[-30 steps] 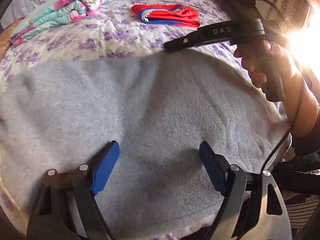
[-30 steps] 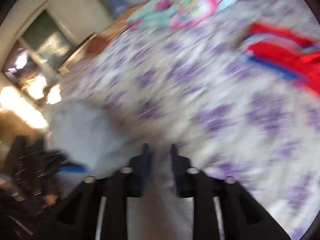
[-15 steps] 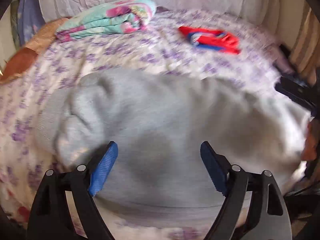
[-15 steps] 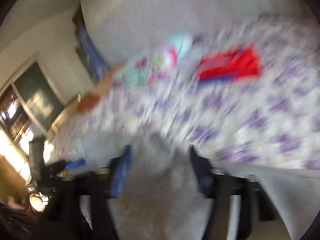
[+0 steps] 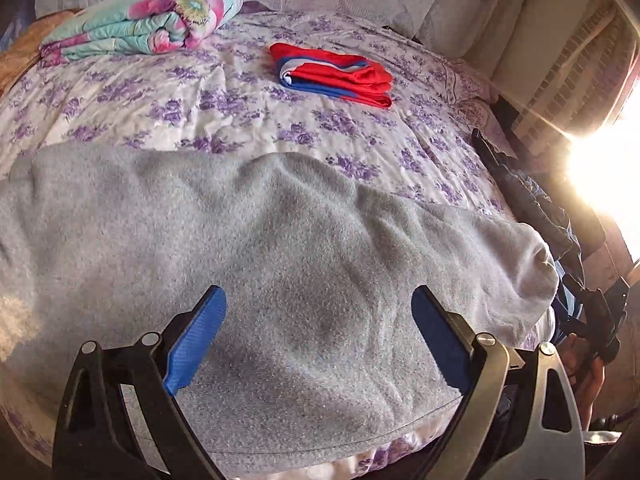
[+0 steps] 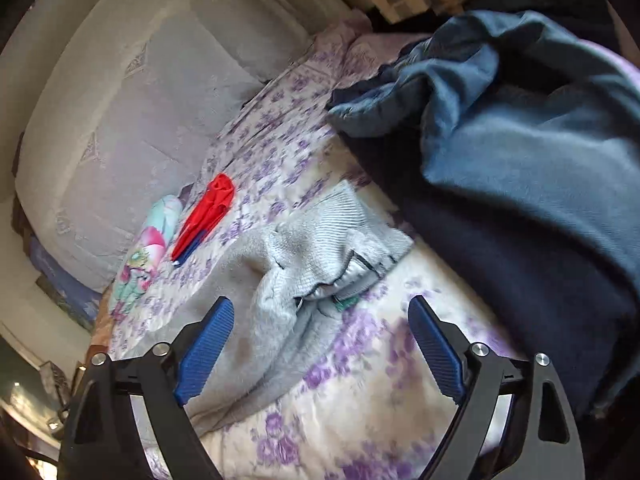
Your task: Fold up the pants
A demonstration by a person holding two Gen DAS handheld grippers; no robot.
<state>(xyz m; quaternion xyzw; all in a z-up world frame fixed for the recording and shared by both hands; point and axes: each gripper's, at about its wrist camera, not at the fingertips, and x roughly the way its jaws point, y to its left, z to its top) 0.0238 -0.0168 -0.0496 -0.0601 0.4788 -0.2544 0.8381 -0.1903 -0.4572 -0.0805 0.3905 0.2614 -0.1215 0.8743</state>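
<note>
Grey fleece pants (image 5: 280,264) lie spread across the near half of the bed (image 5: 240,112), rumpled, with the ribbed waistband (image 6: 340,232) bunched at one end. Left gripper (image 5: 318,336) and right gripper (image 6: 320,344) both gape wide, holding nothing. No readable writing.

no readable text (labels, brands, numbers)

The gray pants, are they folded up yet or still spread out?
Spread out. The gray pants lie wide across the flowered bed, waistband end rumpled, unlike the folded red clothes.
</note>
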